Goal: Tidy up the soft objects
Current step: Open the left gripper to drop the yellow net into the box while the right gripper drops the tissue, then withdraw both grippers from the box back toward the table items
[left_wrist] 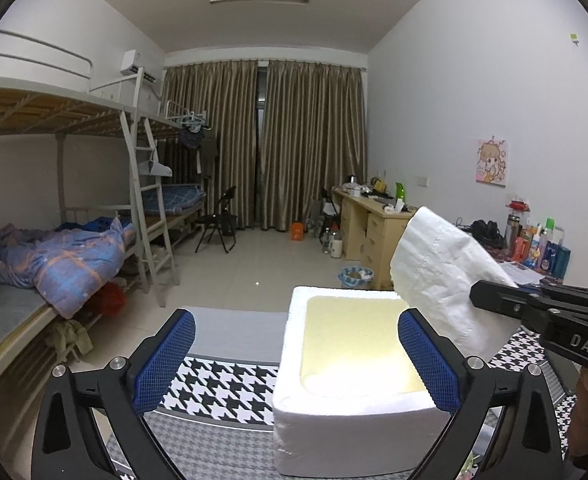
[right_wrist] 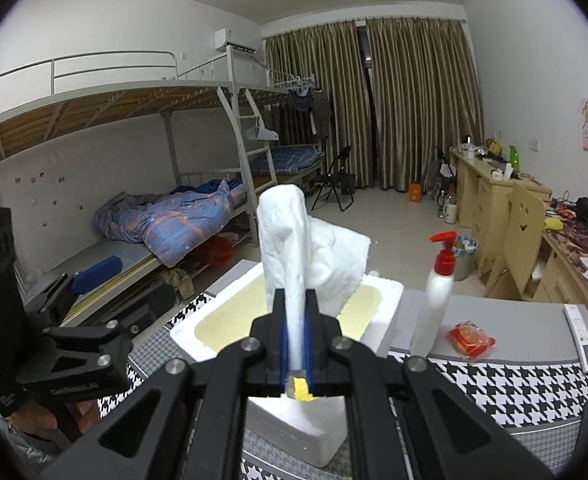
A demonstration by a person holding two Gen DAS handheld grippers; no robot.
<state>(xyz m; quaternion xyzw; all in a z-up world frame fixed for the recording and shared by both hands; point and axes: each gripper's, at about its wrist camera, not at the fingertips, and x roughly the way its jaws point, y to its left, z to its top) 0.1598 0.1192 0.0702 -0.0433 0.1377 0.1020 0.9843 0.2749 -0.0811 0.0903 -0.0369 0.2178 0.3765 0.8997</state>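
Right tool [right_wrist: 294, 344] clamped on white crumpled cloth [right_wrist: 294, 240], possibly quilted | left tool [left_wrist: 294, 360] apart

Left gripper [left_wrist: 296, 360]: black plastic linkage arms, silver round screw heads at the pivots, two fingers faced with blue mesh-textured pads [left_wrist: 165, 360]. Triangular cut-outs in the lower arms.

Right gripper [right_wrist: 296, 344]: same black frame and silver screws, blue pad edges just visible along the inner faces. White "DAS" lettering on its side, seen from the left wrist view. Faint embossed lettering on the left unit's body.
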